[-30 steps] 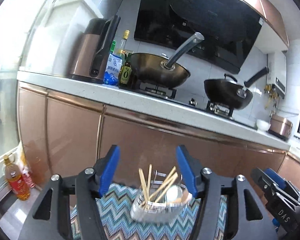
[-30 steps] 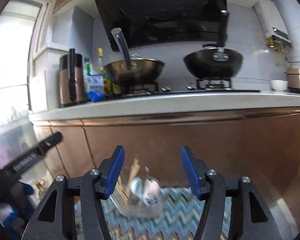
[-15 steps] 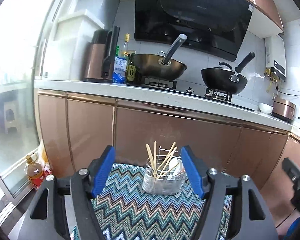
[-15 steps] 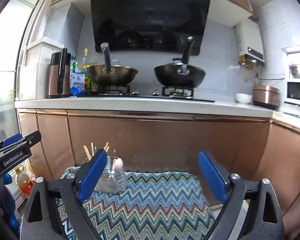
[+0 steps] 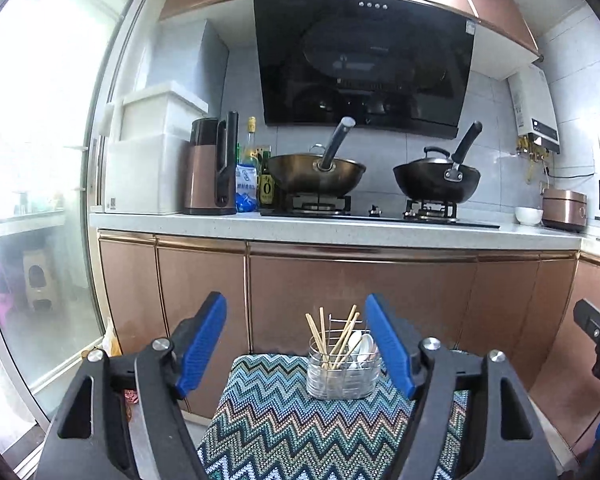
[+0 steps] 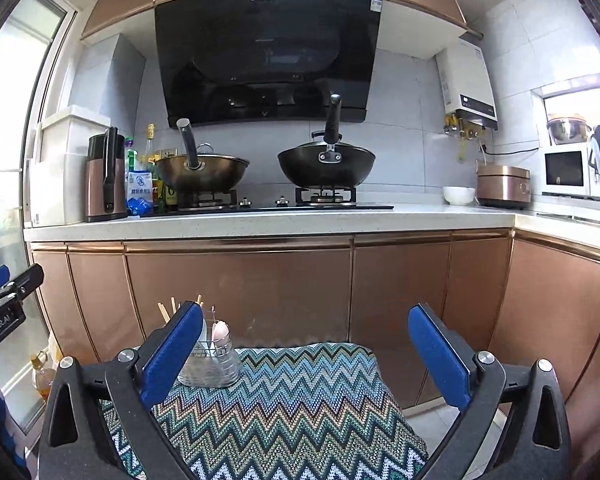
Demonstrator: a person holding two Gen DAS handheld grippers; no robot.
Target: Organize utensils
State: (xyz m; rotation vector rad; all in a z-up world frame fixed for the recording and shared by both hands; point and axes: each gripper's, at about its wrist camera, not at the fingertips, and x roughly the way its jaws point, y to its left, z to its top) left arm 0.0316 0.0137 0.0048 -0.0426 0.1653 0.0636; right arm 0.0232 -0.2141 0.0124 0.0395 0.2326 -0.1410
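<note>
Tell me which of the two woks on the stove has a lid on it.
The black wok on the right burner; its domed lid with a knob shows above the rim. The bronze wok on the left burner is uncovered.

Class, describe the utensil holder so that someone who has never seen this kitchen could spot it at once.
Below the copper cabinets under the stove lies a zigzag-patterned cloth. At its far edge stands the utensil holder, a clear cup in a wire frame. It is the only object on the cloth, bristling with wooden chopsticks and pale spoons.
</note>
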